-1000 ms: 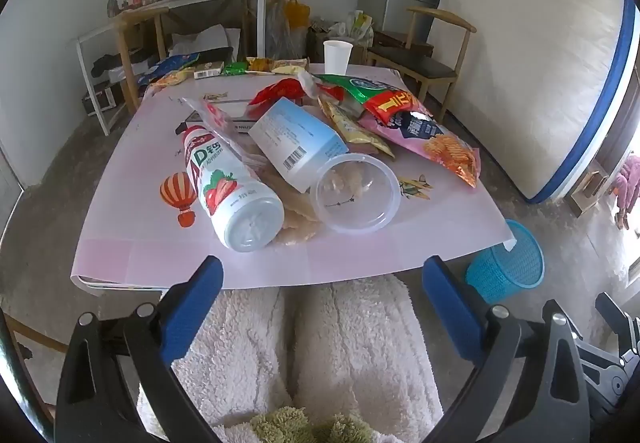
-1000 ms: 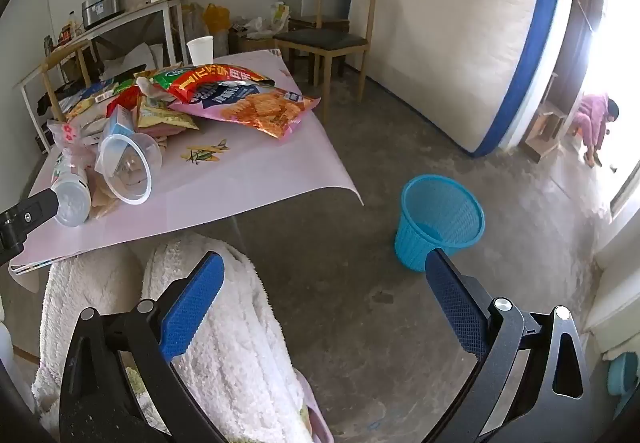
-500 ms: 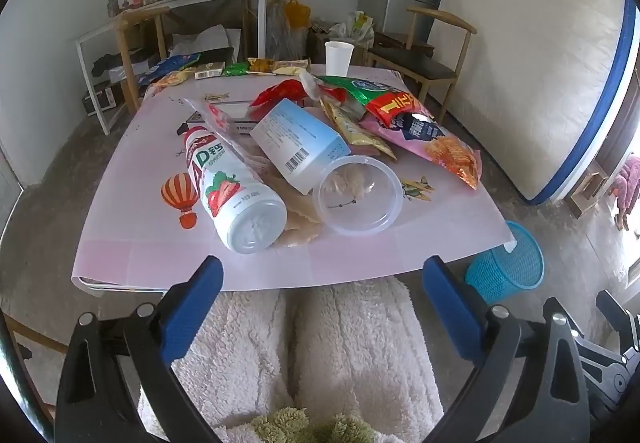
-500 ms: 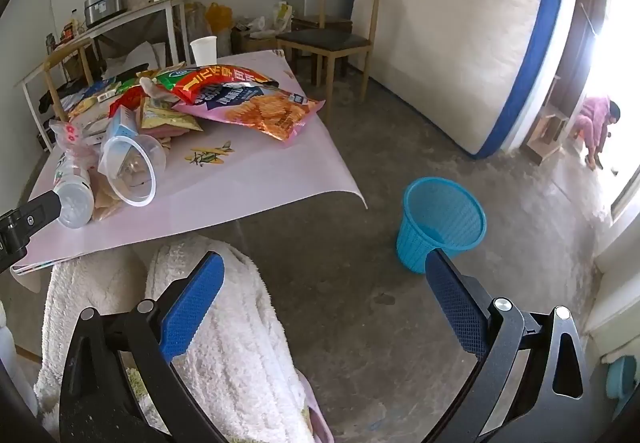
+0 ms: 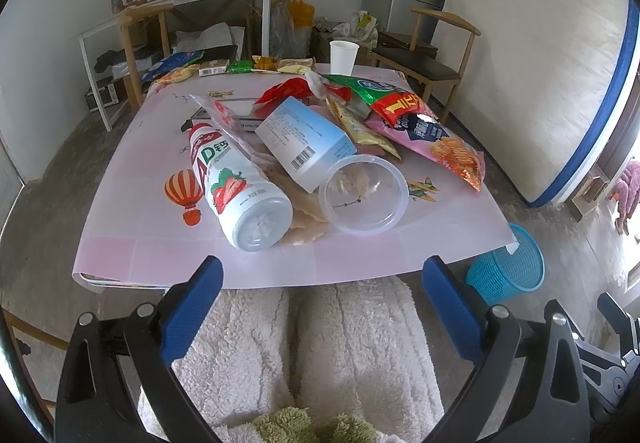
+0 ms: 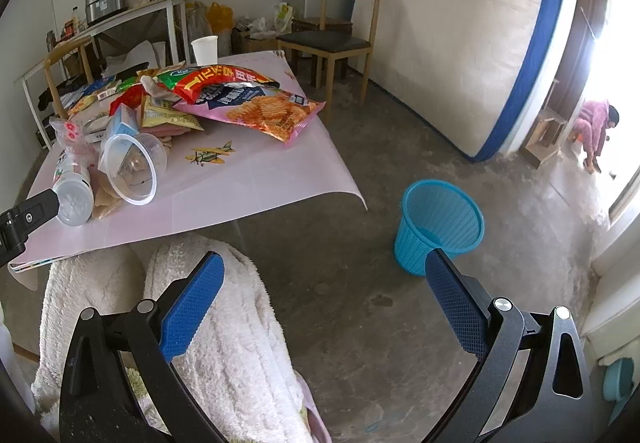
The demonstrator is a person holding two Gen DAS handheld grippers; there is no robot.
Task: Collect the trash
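Observation:
Trash is piled on the pink table [image 5: 132, 255]: a strawberry drink bottle [image 5: 236, 187] on its side, a clear plastic cup [image 5: 362, 195], a light blue carton [image 5: 304, 139], a pink chip bag [image 5: 440, 141] and other wrappers. A blue mesh bin [image 6: 438, 225] stands on the floor right of the table. My left gripper [image 5: 320, 283] hangs open over fluffy white trouser legs, short of the table's near edge. My right gripper [image 6: 324, 279] is open too, empty, low between the table and the bin [image 5: 506, 271].
A white paper cup [image 5: 343, 57] stands at the table's far edge with small packets beside it. A wooden chair [image 6: 328, 39] and a leaning mattress [image 6: 452, 23] are behind. A person in pink [image 6: 596, 123] crouches at the doorway. Bare concrete floor surrounds the bin.
The right wrist view has shifted slightly, so table and bin sit a little further right. The left gripper has barely moved. Both stay open and empty.

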